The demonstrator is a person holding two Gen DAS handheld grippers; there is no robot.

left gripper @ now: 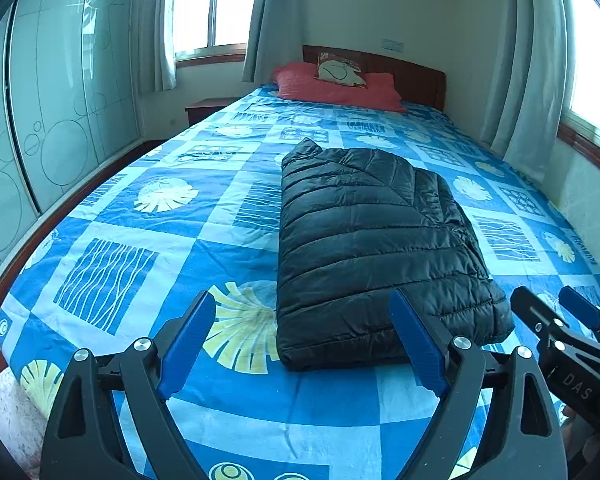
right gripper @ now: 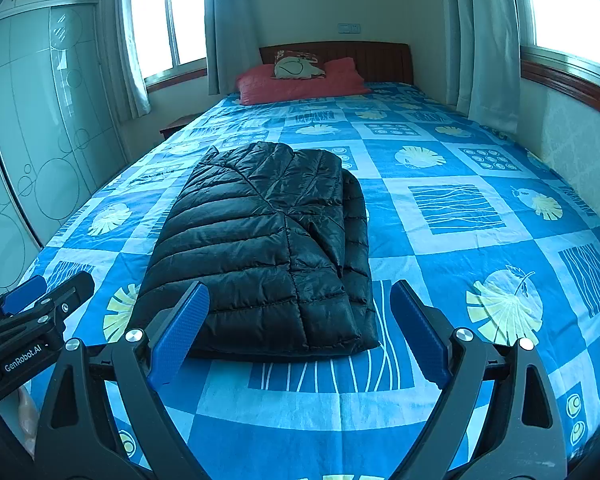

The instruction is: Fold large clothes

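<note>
**A:** On the bed (left gripper: pixel 100 216), from your left wrist cam: the black puffer jacket (left gripper: pixel 364 240) is lying folded into a compact rectangle on the blue patterned cover. Your left gripper (left gripper: pixel 304 344) is spread wide with nothing in it, hanging just short of the jacket's near edge. I'd guess you're holding it there because the fold looks about done. Your right gripper (left gripper: pixel 556 312) pokes in from the right side, blue pads apart.

**B:** And the right wrist view?

**A:** Same deal. The jacket (right gripper: pixel 260 248) sits ahead and slightly left, and your right gripper (right gripper: pixel 300 336) is splayed, empty, not touching fabric. One layer sticks out along the jacket's right side, so you might want to tidy that. The red pillows (right gripper: pixel 300 80) are well apart up by the headboard, the wardrobe (right gripper: pixel 40 140) stands off to the left, and nothing blocks your reach.
</note>
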